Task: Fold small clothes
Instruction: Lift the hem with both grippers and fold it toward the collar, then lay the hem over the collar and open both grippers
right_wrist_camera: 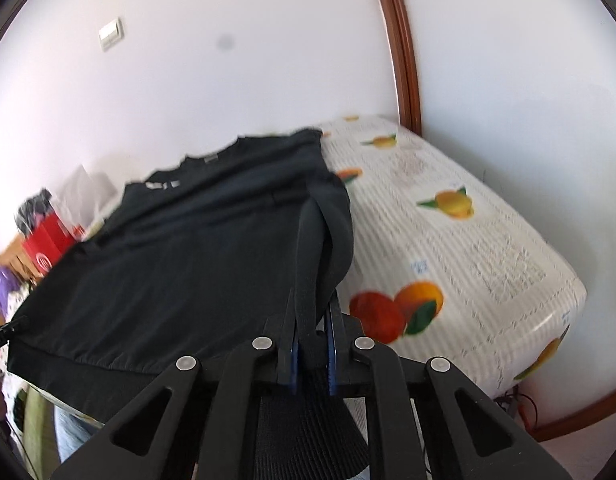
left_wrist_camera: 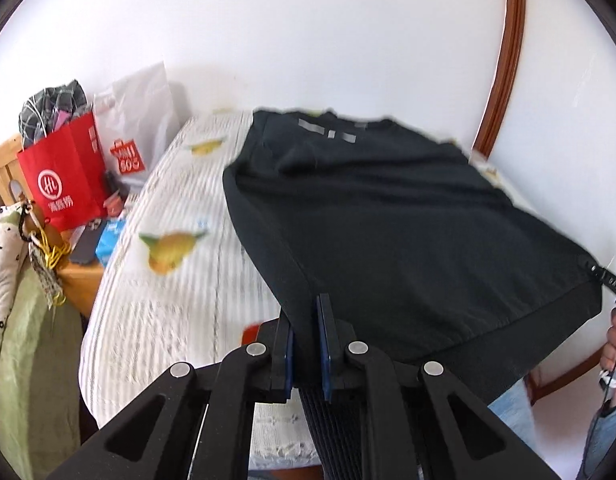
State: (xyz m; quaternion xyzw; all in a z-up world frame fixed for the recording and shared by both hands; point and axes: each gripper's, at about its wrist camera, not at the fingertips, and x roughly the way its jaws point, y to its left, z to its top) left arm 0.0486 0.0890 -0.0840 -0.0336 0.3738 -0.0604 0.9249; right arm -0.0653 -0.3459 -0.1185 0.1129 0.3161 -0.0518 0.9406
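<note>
The black sweatshirt point(left_wrist_camera: 388, 220) is lying partly across the fruit-print mattress point(left_wrist_camera: 180, 280) while the left gripper point(left_wrist_camera: 306, 344) and right gripper point(right_wrist_camera: 312, 344) are each pinching a hem corner, seemingly lifting it for folding.

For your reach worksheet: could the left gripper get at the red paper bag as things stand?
Probably not: the left gripper is shut on the black top's hem, and the red bag stands off beside the bed.
</note>
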